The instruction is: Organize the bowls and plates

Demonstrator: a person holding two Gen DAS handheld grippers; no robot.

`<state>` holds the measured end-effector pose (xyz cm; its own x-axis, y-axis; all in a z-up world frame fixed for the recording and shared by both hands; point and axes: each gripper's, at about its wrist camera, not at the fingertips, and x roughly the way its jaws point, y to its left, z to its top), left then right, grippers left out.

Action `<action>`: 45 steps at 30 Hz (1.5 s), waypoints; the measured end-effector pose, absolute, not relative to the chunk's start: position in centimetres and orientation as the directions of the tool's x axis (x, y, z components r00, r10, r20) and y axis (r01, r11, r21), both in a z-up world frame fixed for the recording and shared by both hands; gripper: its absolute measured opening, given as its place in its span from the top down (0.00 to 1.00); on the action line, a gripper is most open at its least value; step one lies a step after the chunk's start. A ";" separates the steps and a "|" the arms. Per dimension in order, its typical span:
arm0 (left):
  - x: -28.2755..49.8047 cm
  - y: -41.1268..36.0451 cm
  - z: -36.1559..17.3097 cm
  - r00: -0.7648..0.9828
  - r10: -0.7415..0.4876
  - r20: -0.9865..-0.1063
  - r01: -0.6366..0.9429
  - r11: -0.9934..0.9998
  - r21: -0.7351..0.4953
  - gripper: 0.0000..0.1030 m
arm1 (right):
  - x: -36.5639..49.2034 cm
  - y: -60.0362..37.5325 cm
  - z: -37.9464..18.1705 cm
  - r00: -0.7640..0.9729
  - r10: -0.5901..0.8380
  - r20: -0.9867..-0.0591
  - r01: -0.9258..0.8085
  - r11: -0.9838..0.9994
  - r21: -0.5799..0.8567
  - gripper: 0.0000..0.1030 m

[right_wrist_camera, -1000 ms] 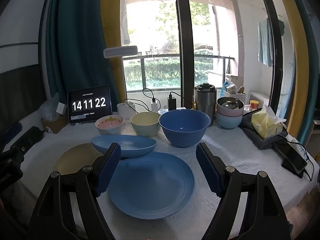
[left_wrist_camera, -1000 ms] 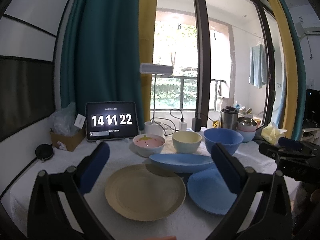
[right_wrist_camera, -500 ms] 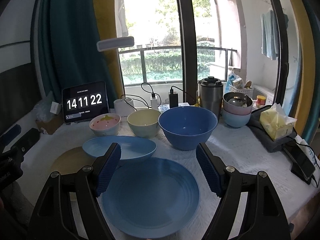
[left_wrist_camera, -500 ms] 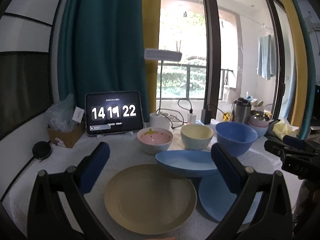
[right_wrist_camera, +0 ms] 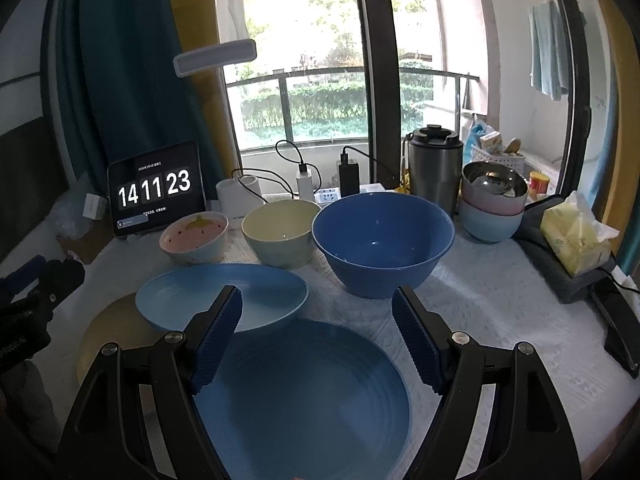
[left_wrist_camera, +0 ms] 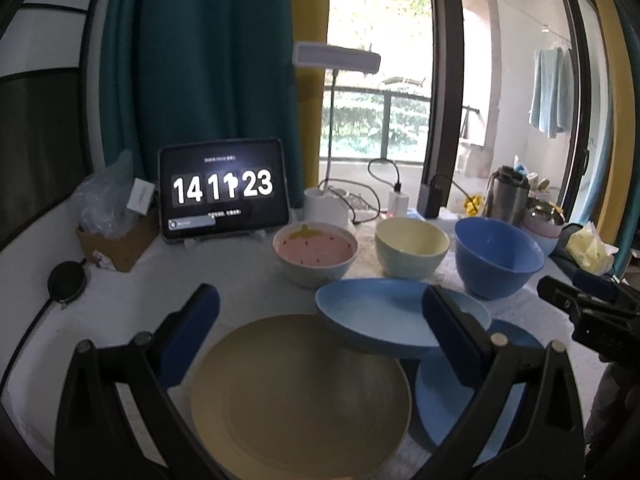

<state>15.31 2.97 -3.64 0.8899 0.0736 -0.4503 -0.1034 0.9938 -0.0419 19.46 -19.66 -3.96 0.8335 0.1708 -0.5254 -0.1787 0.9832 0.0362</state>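
A tan plate (left_wrist_camera: 300, 392) lies flat right below my left gripper (left_wrist_camera: 320, 324), which is open and empty. Beside it an oval light-blue dish (left_wrist_camera: 384, 316) overlaps the tan plate's far right rim. A round blue plate (right_wrist_camera: 308, 396) sits under my right gripper (right_wrist_camera: 318, 336), also open and empty. Behind stand a pink strawberry bowl (right_wrist_camera: 195, 236), a cream bowl (right_wrist_camera: 280, 232) and a big blue bowl (right_wrist_camera: 382, 240). The tan plate (right_wrist_camera: 108, 328) peeks out left in the right wrist view, the oval dish (right_wrist_camera: 220, 292) beside it.
A tablet clock (left_wrist_camera: 224, 192), a lamp base (left_wrist_camera: 326, 208) with cables and a cardboard box (left_wrist_camera: 116, 240) line the back left. A steel tumbler (right_wrist_camera: 434, 168), stacked bowls (right_wrist_camera: 492, 204), a tissue pack (right_wrist_camera: 576, 236) and a phone (right_wrist_camera: 620, 332) occupy the right.
Both grippers have moved forward and lower over the table; the plates and bowls now look bigger and nearer. Nothing on the table has shifted. Both stay open.
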 end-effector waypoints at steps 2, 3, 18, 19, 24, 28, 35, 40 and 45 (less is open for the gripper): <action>16.1 3.1 -4.1 0.879 0.072 -0.471 -0.104 0.994 -0.044 0.01 | 20.1 -19.6 -4.2 0.827 0.173 -0.535 -0.180 0.983 0.041 0.22; 16.5 3.2 -4.4 0.874 0.068 -0.481 -0.103 0.993 -0.048 0.01 | 20.4 -19.5 -4.4 0.824 0.175 -0.539 -0.180 0.983 0.043 0.22; 20.7 3.0 -7.4 0.795 -0.023 -0.606 -0.044 0.994 -0.096 0.02 | 24.0 -18.7 -7.8 0.728 0.240 -0.642 -0.187 0.971 0.151 0.22; 20.9 2.9 -7.4 0.795 -0.022 -0.606 -0.042 0.995 -0.090 0.02 | 24.2 -18.6 -8.1 0.720 0.245 -0.649 -0.186 0.970 0.159 0.22; 21.7 2.6 -8.3 0.774 -0.036 -0.632 -0.028 0.995 -0.091 0.02 | 25.2 -18.7 -9.2 0.676 0.287 -0.679 -0.179 0.957 0.227 0.25; 22.7 2.6 -9.1 0.748 -0.060 -0.661 -0.026 0.993 -0.119 0.12 | 25.9 -18.7 -9.7 0.649 0.320 -0.690 -0.177 0.946 0.272 0.30; 23.8 2.6 -9.9 0.709 -0.120 -0.695 -0.011 0.983 -0.181 0.30 | 27.1 -18.7 -10.5 0.597 0.385 -0.704 -0.175 0.919 0.354 0.46; 23.8 2.4 -10.3 0.695 -0.114 -0.710 -0.023 0.983 -0.181 0.38 | 27.4 -18.1 -10.4 0.579 0.395 -0.713 -0.191 0.916 0.353 0.65; 23.3 2.9 -10.2 0.696 -0.097 -0.712 -0.036 0.985 -0.170 0.45 | 27.1 -18.2 -10.4 0.579 0.397 -0.713 -0.196 0.916 0.351 0.68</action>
